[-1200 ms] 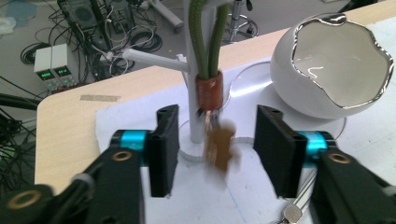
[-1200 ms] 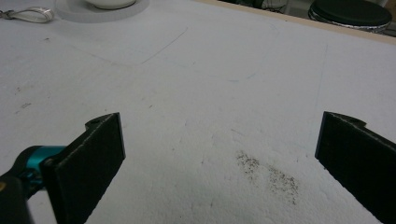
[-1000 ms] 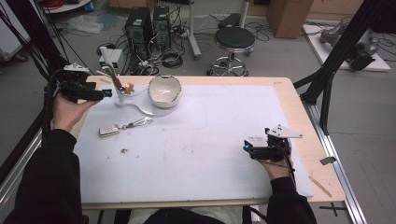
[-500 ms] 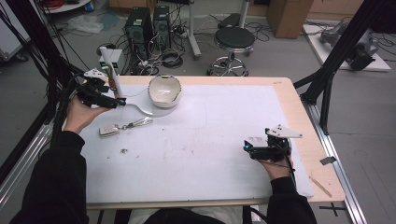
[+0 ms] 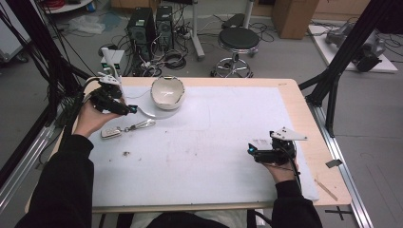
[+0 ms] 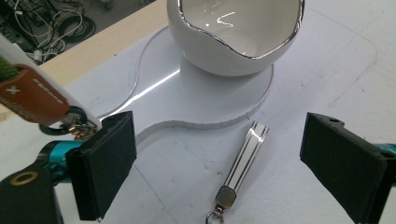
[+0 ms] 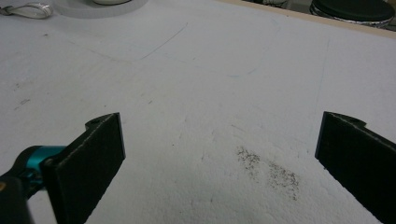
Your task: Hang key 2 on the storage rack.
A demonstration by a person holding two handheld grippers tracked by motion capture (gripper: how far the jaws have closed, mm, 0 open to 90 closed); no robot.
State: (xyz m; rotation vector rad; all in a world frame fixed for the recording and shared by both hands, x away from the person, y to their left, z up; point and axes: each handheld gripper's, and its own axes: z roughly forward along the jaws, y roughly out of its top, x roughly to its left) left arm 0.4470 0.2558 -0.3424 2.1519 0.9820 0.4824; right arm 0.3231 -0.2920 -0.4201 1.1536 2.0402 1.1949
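Left gripper fingers spread wide over the metal strap

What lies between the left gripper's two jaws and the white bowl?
In the left gripper view, the silver keychain strip lies between the open left gripper and the white bowl on its clear base.

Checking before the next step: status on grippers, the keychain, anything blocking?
Left gripper jaws just opened, wide, nothing clamped. Right gripper open, idle. Metal keychain flat on mat between left jaws, untouched. White bowl just beyond it.
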